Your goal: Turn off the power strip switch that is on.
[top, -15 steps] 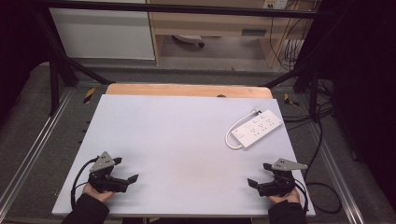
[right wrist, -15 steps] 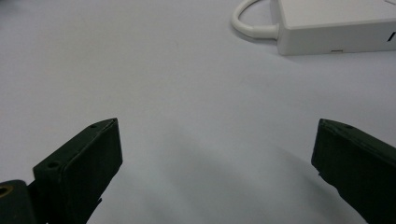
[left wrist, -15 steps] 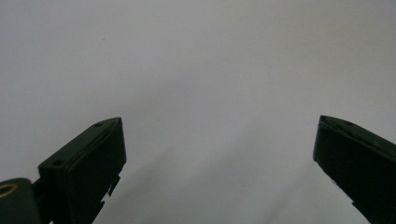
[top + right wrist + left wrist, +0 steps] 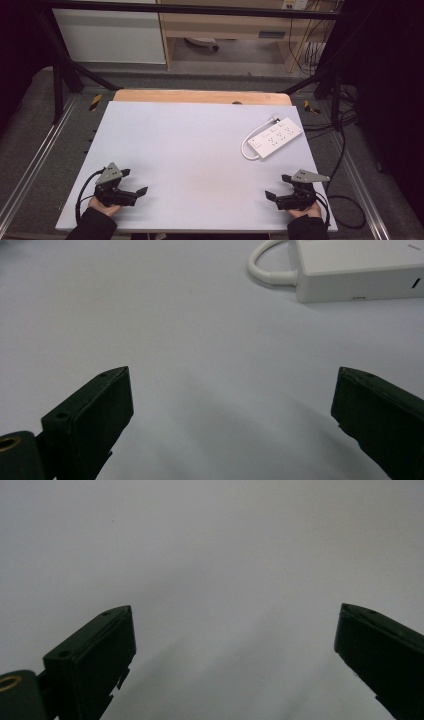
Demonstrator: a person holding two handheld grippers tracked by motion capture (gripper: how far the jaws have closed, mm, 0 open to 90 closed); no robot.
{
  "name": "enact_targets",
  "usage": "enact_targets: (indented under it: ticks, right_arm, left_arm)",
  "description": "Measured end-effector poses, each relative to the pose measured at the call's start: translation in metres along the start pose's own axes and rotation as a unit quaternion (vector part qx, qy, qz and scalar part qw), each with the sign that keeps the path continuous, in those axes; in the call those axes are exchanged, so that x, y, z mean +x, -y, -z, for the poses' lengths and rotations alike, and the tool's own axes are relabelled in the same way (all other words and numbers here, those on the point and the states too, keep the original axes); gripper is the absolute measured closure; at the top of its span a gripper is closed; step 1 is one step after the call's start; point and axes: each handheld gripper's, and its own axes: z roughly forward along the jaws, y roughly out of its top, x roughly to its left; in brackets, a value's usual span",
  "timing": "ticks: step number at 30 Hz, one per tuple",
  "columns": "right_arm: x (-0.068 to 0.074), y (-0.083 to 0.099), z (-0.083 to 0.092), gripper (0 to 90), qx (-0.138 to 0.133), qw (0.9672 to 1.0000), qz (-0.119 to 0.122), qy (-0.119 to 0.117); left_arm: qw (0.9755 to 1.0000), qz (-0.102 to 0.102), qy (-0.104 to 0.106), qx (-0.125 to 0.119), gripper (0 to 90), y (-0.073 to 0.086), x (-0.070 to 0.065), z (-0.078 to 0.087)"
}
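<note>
Two black hand-held grippers, dark sleeves behind them

The left gripper (image 4: 132, 182) and right gripper (image 4: 276, 187) each carry a grey three-cornered plate, a trailing black cable, and blunt black jaws with small screw holes.

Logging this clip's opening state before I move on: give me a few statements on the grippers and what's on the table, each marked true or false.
1. Both grippers are open. True: the left gripper and the right gripper each show their jaws set wide apart.
2. The right gripper holds the power strip. False: the power strip lies on the table, apart from it.
3. The power strip lies on the far right part of the table. True.
4. The strip's cable hangs over the table edge. False: the cable loops beside the strip on the tabletop.
5. The left gripper has the strip between its jaws. False: only bare table lies between them.
</note>
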Motion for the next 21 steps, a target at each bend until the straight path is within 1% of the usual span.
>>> enact_targets:
  ticks: [4,7,10,21]
  right_arm:
    - [0.0006,-0.0014,0.0010,4.2,-0.004,1.0000,-0.002,0.001]
    - [0.0004,-0.0025,0.0014,4.2,-0.007,1.0000,0.001,0.002]
    - [0.0001,-0.0033,0.0008,4.1,-0.003,1.0000,0.002,0.004]
    - [0.0004,-0.0061,0.0011,5.1,-0.006,1.0000,0.002,0.007]
  left_arm:
    - [1.0000,0.001,-0.001,0.000,3.0,0.0000,0.0002,-0.0002]
    - [1.0000,0.001,-0.001,0.001,3.0,0.0001,0.0002,-0.0003]
    - [1.0000,0.001,-0.001,0.002,3.0,0.0000,0.0002,-0.0007]
    - [1.0000,0.004,-0.003,0.002,3.0,0.0003,0.0008,-0.0009]
